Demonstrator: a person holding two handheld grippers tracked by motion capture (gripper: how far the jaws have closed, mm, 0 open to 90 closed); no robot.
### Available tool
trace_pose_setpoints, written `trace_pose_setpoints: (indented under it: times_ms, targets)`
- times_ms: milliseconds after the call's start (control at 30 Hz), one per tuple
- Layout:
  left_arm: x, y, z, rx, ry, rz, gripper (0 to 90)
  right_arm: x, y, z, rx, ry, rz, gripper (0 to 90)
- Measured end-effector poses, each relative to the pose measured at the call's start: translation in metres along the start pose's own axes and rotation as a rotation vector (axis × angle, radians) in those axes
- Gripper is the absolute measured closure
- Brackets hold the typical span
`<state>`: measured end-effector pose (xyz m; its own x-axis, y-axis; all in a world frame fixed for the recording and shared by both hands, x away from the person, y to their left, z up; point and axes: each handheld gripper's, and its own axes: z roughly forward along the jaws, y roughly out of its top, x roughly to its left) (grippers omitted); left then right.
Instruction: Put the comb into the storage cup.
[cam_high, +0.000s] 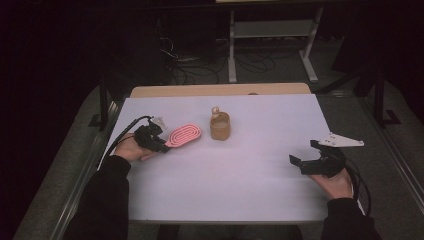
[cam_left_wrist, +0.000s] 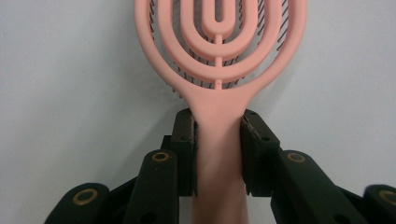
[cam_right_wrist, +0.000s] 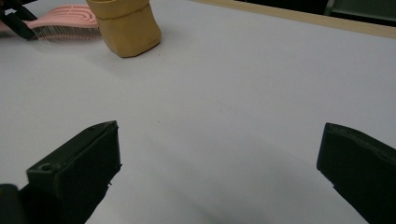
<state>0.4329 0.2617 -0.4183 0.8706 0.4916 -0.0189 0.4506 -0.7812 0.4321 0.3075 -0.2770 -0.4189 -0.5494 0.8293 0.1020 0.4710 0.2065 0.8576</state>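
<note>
At left of centre in the high view, the left gripper (cam_high: 159, 145) clamps the handle of the pink hairbrush (cam_high: 184, 134), its long axis pointing right toward the tan cup (cam_high: 220, 126); the right gripper (cam_high: 305, 152) stands open at lower right.

The hairbrush (cam_high: 183, 135) near the table's left edge is salmon pink, its head a pattern of nested open loops with dark bristles beneath; the cup (cam_high: 220, 127) toward the far edge is tan-brown; the table (cam_high: 240, 175) is pale lilac-white with a light wooden strip along its far edge; the left gripper (cam_left_wrist: 218, 140) and right gripper (cam_high: 306, 152) are black, the left with brass-coloured rivets.
</note>
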Motion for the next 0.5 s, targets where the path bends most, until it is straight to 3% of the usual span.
trace_pose_setpoints:
  times_ms: [200,500]
  targets:
    - [-0.002,0.0,-0.005,-0.011,0.001,0.009,69.6,0.0,0.0,0.0,-0.001,0.001,0.001,0.0]
    - [-0.006,0.001,-0.017,-0.045,0.038,0.033,69.7,0.0,0.0,0.0,0.0,0.001,-0.001,0.0]
